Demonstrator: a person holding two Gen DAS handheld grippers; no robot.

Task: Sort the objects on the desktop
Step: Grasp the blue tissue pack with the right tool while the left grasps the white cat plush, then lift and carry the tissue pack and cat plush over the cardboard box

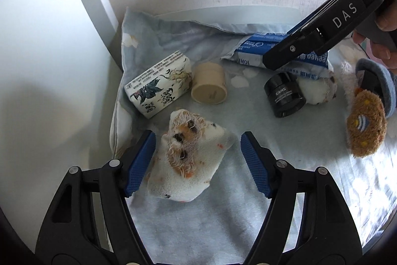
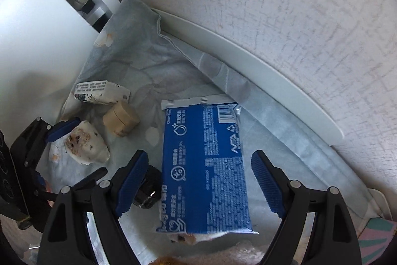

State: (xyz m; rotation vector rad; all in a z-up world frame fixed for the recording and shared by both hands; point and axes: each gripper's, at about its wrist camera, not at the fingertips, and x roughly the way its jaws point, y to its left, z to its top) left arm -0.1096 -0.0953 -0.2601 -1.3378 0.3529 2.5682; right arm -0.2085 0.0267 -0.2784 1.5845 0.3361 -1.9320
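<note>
Left wrist view showed the left gripper (image 1: 198, 165) lowered over a white plush toy (image 1: 191, 165) with a fuzzy orange-and-brown face, which lay on the pale blue cloth (image 1: 248, 227). The toy sat between the blue pads; the left pad (image 1: 140, 165) looked to be touching its side, while the right pad (image 1: 255, 165) stood clear of it, so nothing was pinched yet. Beyond it lay a printed tissue pack (image 1: 158, 86), a beige round jar (image 1: 209, 83) on its side and a black cosmetic jar (image 1: 284, 94), with a brown plush piece (image 1: 367, 126) off to the right.

Right wrist view showed the right gripper (image 2: 198, 185) with its jaws spread wide around a blue wet-wipe pack (image 2: 206, 165), both pads apart from it.

By my reading, the step in hand was a double pick-up: each claw was set about its own item. The next move would call for closing squarely on the soft toy and on the slippery pack, then lifting without dragging the cloth.
</note>
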